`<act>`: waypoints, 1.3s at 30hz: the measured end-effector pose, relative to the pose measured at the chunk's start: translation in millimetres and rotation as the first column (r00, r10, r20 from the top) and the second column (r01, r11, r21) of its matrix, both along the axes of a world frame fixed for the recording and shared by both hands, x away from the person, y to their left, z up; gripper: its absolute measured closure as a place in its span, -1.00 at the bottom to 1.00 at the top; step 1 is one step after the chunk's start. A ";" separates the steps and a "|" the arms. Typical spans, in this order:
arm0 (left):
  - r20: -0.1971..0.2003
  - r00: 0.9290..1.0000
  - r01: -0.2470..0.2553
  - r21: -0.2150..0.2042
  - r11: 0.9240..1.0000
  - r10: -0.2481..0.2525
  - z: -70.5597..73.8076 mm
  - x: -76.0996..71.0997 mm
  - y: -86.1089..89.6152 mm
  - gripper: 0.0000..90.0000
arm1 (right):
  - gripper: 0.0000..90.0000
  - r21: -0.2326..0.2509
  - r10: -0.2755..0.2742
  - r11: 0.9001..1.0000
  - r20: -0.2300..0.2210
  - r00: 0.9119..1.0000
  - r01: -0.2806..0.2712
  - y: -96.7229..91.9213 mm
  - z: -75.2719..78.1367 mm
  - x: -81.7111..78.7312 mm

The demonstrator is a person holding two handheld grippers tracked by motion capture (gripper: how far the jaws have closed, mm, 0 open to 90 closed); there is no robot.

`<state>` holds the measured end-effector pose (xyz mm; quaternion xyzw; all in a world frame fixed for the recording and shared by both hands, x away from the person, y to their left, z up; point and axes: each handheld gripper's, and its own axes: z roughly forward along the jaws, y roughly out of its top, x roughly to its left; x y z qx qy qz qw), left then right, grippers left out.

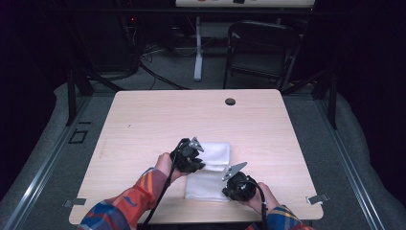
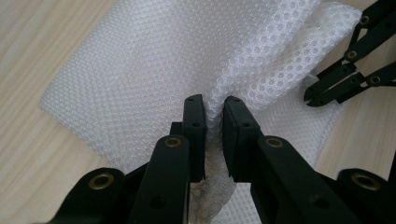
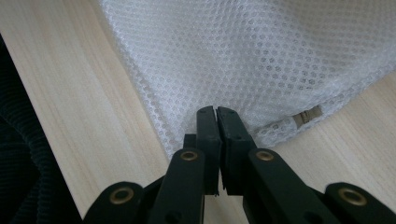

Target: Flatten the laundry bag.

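left tool jaws nearly together, pinching a raised fold of the white mesh bag between them; bunched mesh pokes out below the jaws. in the high view the left tool sits on the bag's left edge at mid-height, grey plate up, pointing right toward the bag. left hand wraps the tool from behind and left, forearm in a plaid sleeve coming in from the bottom left, cable trailing down along it.

right tool jaws pressed together on the bag's edge, close to a small metal zipper pull at the hem. in the high view the right tool is at the bag's near right corner, tilted up and left, right hand behind it, wrist entering from the bottom right. right tool's tip also shows at the upper right of the left gripper view, at the bag's far edge.

mesh bag lies on the bench near the person's edge, between the two tools, upper part folded over the lower. light wood bench, round hole near its far edge. dark chair on the floor beyond the bench.
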<state>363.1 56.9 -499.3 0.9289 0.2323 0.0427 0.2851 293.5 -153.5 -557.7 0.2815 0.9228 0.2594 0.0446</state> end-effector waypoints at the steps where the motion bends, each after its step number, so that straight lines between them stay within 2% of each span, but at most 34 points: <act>1: -0.002 1.000 -0.002 -0.001 1.000 0.002 0.5 1.4 -0.6 0.78 | 0.96 -0.002 -0.001 1.000 -0.001 1.000 0.001 0.1 0.1 -0.2; 5: 0.003 1.000 -0.018 0.016 1.000 0.018 0.3 6.8 -3.5 0.78 | 0.96 -0.012 0.006 1.000 0.000 1.000 -0.006 0.1 0.7 0.0; 32: 0.025 0.998 -0.059 0.008 0.998 0.059 -0.6 34.0 -11.8 0.78 | 0.97 -0.023 0.004 1.000 0.000 1.000 -0.004 1.2 1.1 -1.0; 39: 0.042 0.996 -0.073 0.015 0.997 0.073 -2.6 45.1 -17.4 0.78 | 0.97 -0.024 0.010 1.000 -0.001 1.000 -0.010 0.6 1.2 -0.4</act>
